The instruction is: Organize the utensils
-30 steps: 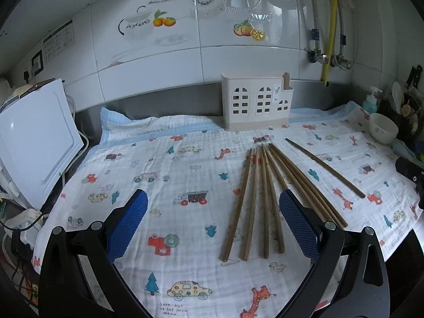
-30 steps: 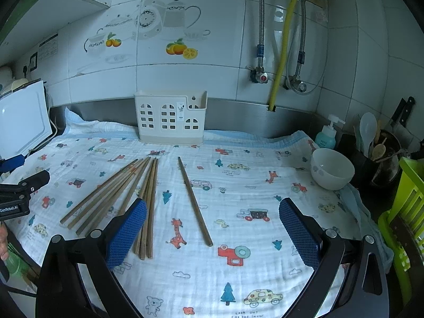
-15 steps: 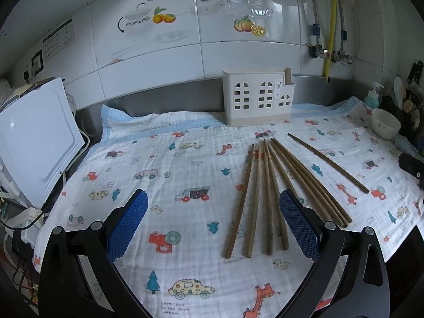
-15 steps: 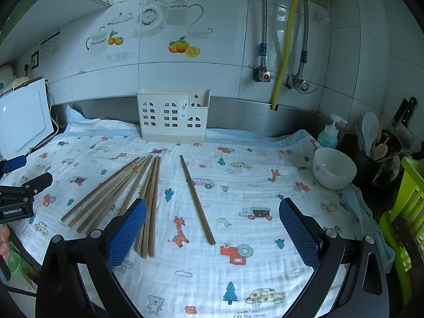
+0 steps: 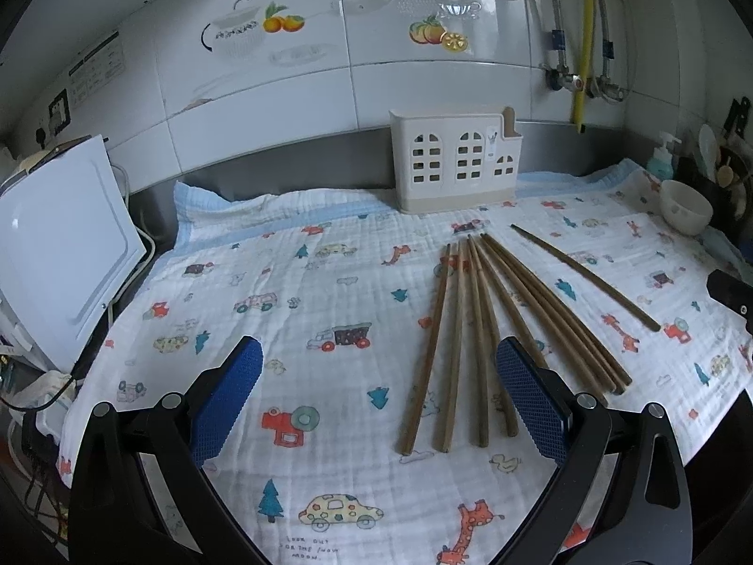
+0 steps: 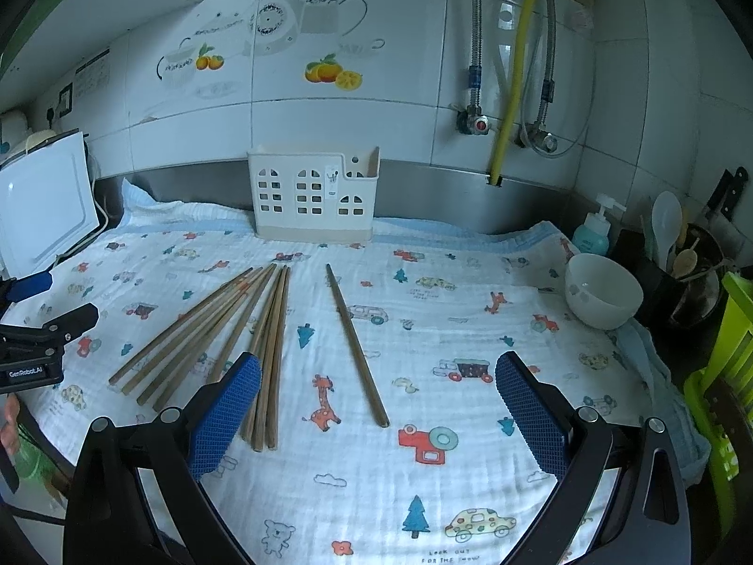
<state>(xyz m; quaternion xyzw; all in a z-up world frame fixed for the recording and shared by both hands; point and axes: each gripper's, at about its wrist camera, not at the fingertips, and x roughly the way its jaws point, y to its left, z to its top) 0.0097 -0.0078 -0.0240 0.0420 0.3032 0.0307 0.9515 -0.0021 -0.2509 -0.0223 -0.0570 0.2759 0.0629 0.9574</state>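
Several brown wooden chopsticks [image 5: 475, 329] lie fanned on the printed cloth, also seen in the right wrist view [image 6: 221, 329]. One single chopstick [image 5: 583, 275] lies apart to their right; it also shows in the right wrist view [image 6: 357, 346]. A cream utensil holder [image 5: 454, 167] stands at the back against the wall [image 6: 313, 200]. My left gripper [image 5: 376, 405] is open and empty, hovering near the chopsticks' near ends. My right gripper [image 6: 376, 419] is open and empty, near the single chopstick's near end.
A white bowl [image 6: 602, 289] sits at the right, with a soap bottle [image 6: 593, 233] and a dark pot of utensils [image 6: 692, 263] behind it. A green rack [image 6: 724, 376] stands at the far right. A white appliance lid [image 5: 56, 245] stands at the left edge.
Both grippers have drifted slightly, and the holder and chopsticks sit a little lower in both views. Nothing was gripped or moved.
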